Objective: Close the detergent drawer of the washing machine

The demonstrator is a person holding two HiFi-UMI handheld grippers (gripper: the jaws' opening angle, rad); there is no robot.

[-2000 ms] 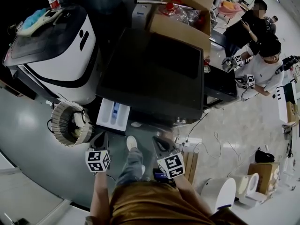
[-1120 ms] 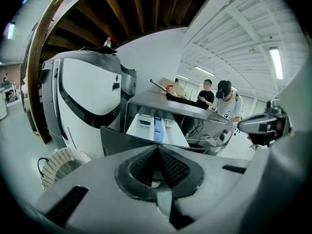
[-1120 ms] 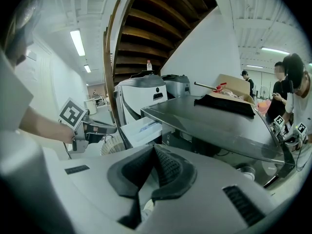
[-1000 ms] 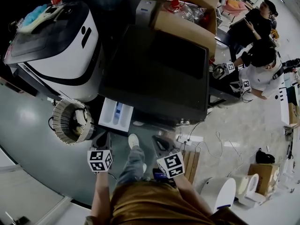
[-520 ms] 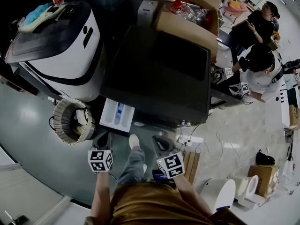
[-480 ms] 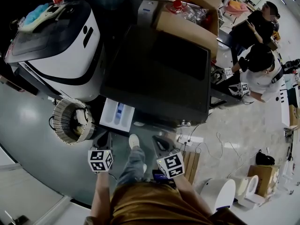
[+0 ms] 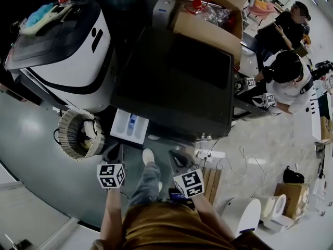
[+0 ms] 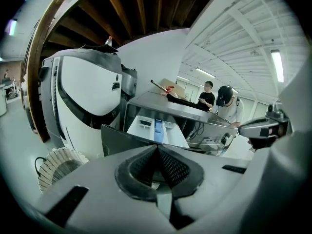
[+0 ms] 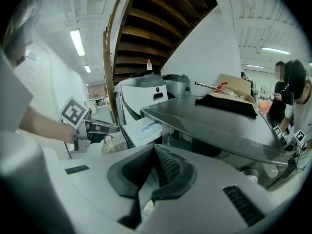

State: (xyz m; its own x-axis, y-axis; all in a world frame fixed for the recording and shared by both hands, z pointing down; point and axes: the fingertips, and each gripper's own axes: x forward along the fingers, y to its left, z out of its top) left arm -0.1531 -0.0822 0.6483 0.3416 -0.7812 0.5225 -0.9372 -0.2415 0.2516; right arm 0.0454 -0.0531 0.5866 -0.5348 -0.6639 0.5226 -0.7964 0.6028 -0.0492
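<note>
The washing machine (image 7: 174,79) is a dark box seen from above, in the middle of the head view. Its white detergent drawer (image 7: 128,127) sticks out of the front at the left, with a blue insert showing. The drawer also shows in the left gripper view (image 8: 157,129) and the right gripper view (image 9: 140,126). My left gripper (image 7: 115,150) hovers just short of the drawer's front, shut and holding nothing. My right gripper (image 7: 176,157) hangs to the right of the drawer, below the machine's front edge, also shut and bare. Neither touches the drawer.
A large white rounded appliance (image 7: 62,46) stands left of the machine, with a woven basket (image 7: 78,134) on the floor beside the drawer. A cardboard box (image 7: 208,14) sits behind. Two people (image 7: 285,79) are at the right. Cables and a power strip (image 7: 210,155) lie on the floor. My shoe (image 7: 148,157) is between the grippers.
Both grippers keep nearly the same places below the machine's front. The drawer stays out. The people at the right have shifted position.
</note>
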